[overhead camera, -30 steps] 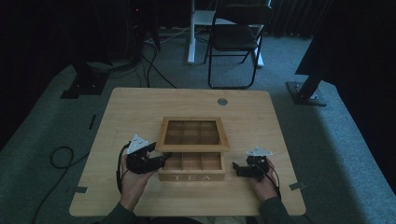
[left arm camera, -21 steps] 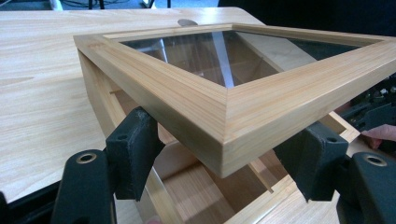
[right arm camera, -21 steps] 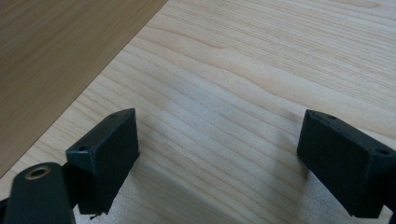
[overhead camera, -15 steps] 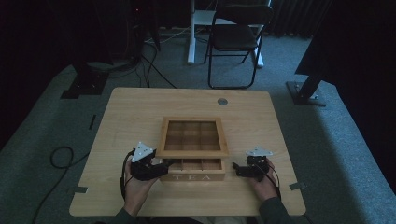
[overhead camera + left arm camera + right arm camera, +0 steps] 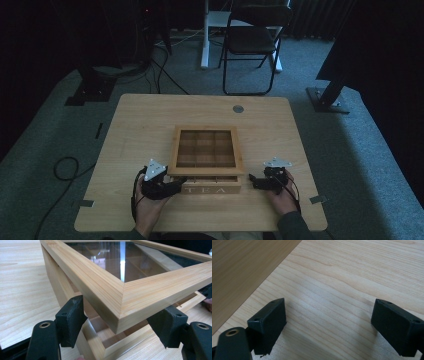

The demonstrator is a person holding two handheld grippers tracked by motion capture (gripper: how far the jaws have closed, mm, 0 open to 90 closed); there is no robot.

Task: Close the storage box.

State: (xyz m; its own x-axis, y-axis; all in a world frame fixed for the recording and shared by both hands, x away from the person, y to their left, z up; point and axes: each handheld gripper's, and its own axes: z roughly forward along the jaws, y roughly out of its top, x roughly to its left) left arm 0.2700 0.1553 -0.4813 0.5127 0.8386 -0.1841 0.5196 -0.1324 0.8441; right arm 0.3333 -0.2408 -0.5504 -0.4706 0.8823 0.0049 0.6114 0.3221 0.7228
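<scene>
Now the left gripper (image 5: 120,332) stands released, jaws just widened around the near left corner of the lid (image 5: 125,297), pads not pressing. The tea box (image 5: 206,160) sits near the table's (image 5: 150,115) front edge, its lid lifted a little. The right gripper (image 5: 256,183) waits open beside it. Closing seems nearly done.

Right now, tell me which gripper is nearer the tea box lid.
Left. The left gripper sits at the near left corner of the tea box lid, its open jaws straddling that corner without pressing. The right gripper lies on the table beside the box's right end, apart from it.
</scene>
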